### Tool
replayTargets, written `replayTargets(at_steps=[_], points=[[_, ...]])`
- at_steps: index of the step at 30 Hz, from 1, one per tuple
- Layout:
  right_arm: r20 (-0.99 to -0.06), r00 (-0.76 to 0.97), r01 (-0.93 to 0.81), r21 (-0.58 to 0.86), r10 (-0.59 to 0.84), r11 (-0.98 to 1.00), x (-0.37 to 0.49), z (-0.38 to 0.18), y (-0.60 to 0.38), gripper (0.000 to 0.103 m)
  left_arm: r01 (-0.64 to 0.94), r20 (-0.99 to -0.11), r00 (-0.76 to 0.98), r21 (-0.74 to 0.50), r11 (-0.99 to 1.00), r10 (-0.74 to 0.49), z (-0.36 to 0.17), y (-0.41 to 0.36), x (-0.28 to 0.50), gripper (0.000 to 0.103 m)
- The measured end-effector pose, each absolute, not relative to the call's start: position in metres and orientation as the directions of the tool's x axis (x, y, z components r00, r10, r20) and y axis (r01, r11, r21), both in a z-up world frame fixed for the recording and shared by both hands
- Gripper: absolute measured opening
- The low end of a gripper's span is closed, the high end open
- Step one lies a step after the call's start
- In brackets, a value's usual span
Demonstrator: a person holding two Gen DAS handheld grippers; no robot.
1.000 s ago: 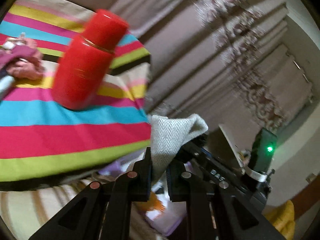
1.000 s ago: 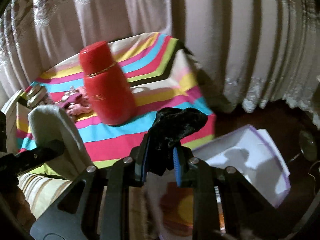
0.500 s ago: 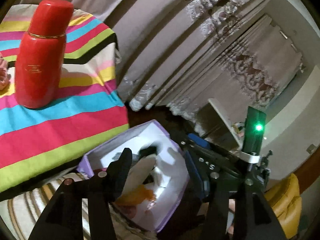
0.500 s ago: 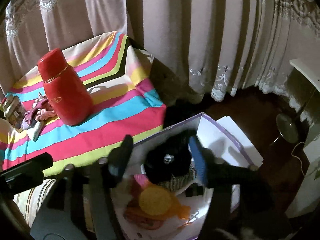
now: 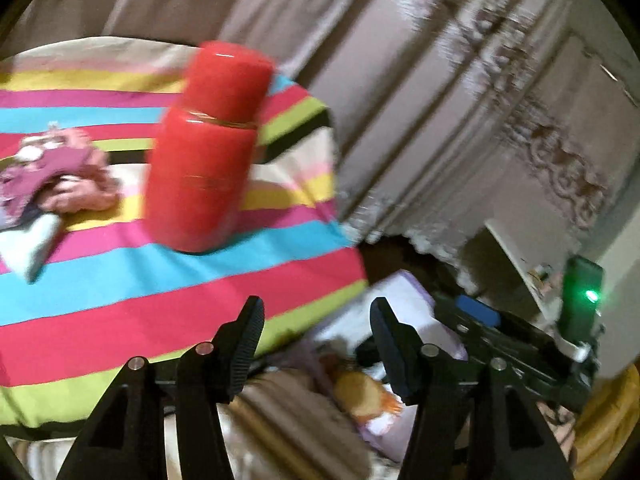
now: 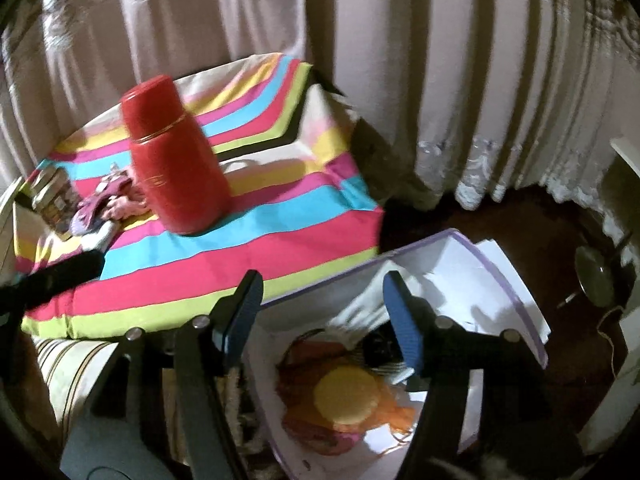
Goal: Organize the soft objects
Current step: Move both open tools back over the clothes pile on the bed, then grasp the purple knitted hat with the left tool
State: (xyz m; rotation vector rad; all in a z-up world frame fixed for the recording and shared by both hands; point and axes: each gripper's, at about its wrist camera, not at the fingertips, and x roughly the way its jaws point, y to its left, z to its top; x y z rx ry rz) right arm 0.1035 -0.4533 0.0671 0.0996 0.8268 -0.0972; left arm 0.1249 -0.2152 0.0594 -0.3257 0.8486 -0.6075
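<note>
Both the left hand-held gripper and right hand-held gripper gaped empty; a white cloth lay crumpled in the box at five o'clock of the tabletop.

We're in a home here, a curtained living room or bedroom by the look of it. Long pale curtains with lace trim hang right behind a table under a bright striped cloth. On that cloth stands a red flask, with a pink soft toy just beside it. Below the table's edge, on a dark floor, sits a white box holding soft bits and pieces.
</note>
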Motion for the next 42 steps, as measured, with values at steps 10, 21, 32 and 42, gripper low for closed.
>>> replayTargets(at_steps=[10, 21, 32, 42], points=[[-0.752, 0.657, -0.047, 0.041, 0.062, 0.998, 0.125, 0.065, -0.389, 0.066, 0.122, -0.629, 0.621, -0.513, 0.850, -0.468, 0.041, -0.101, 0.156, 0.056], [-0.762, 0.628, -0.222, 0.024, 0.161, 0.975, 0.161, 0.065, -0.318, 0.066, -0.113, -0.637, 0.683, -0.576, 0.810, -0.358, 0.030, -0.009, 0.179, 0.056], [-0.770, 0.599, -0.347, -0.002, 0.220, 0.938, 0.198, 0.058, -0.252, 0.066, -0.317, -0.684, 0.688, -0.584, 0.747, -0.243, -0.002, 0.052, 0.212, 0.056], [-0.769, 0.578, -0.446, -0.016, 0.274, 0.895, 0.239, 0.054, -0.191, 0.066, -0.421, -0.700, 0.691, -0.591, 0.688, -0.179, -0.038, 0.084, 0.241, 0.056]])
